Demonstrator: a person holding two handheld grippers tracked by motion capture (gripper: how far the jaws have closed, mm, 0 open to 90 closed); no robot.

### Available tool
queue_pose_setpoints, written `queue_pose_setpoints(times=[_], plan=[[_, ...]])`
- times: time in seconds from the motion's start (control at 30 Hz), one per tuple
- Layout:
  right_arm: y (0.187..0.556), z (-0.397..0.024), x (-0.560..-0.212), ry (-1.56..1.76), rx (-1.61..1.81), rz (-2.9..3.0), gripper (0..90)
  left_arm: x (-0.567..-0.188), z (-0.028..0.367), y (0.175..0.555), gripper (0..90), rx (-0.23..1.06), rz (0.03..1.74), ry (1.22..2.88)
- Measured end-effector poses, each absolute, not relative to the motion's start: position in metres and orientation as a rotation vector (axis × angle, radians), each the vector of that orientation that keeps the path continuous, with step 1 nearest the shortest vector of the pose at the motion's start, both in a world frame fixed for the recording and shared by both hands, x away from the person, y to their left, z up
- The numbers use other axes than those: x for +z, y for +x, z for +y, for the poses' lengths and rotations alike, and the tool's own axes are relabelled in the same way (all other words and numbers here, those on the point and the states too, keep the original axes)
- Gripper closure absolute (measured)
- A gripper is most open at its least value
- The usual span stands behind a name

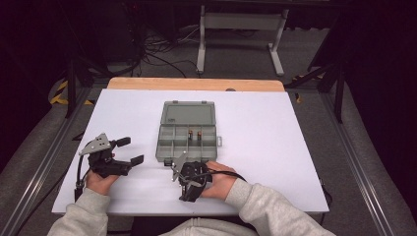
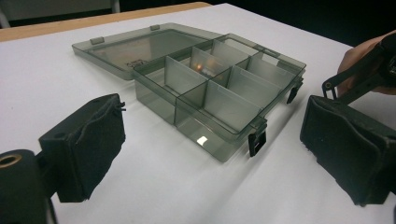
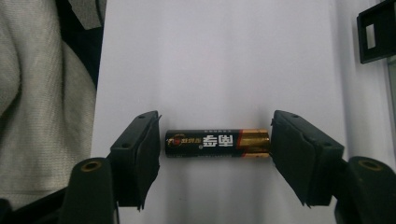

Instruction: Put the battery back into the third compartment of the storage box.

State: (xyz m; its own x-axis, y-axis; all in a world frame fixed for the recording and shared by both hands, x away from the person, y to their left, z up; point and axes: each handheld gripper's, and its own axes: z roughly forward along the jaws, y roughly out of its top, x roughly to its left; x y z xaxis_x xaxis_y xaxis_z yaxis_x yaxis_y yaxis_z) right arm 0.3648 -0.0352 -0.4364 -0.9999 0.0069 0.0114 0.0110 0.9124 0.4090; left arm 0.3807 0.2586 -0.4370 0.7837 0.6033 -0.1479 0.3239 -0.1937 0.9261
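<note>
A black-and-gold AA battery lies flat on the white tabletop, crosswise between the pads of my right gripper. A thin gap shows at its black end, and its gold end sits right at the other pad, so the jaws stand open around it. In the high view this right gripper points down at the table just in front of a grey clear compartment box. The box's lid is folded back flat. Two batteries rest in a middle compartment. My left gripper hovers open and empty left of the box.
The white tabletop has bare room to the right of the box and behind it. A wooden strip runs along the far edge. Black latches hang off the box's front wall. A grey sleeve lies near the right gripper.
</note>
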Motion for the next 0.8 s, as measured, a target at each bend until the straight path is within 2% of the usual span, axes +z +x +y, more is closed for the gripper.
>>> queue_pose_setpoints(times=[0.2,0.57,0.8], plan=[[0.363,-0.034,-0.436,0.003,-0.662,-3.079,40.4,-0.437,0.259,0.381,7.1,0.293,0.715,1.803],[0.362,-0.034,-0.431,-0.008,-0.683,-3.098,41.2,-0.437,0.259,0.381,7.1,0.297,0.717,1.799],[0.369,-0.038,-0.415,-0.012,-0.726,-3.081,41.2,-0.437,0.259,0.381,7.1,0.292,0.717,1.803]])
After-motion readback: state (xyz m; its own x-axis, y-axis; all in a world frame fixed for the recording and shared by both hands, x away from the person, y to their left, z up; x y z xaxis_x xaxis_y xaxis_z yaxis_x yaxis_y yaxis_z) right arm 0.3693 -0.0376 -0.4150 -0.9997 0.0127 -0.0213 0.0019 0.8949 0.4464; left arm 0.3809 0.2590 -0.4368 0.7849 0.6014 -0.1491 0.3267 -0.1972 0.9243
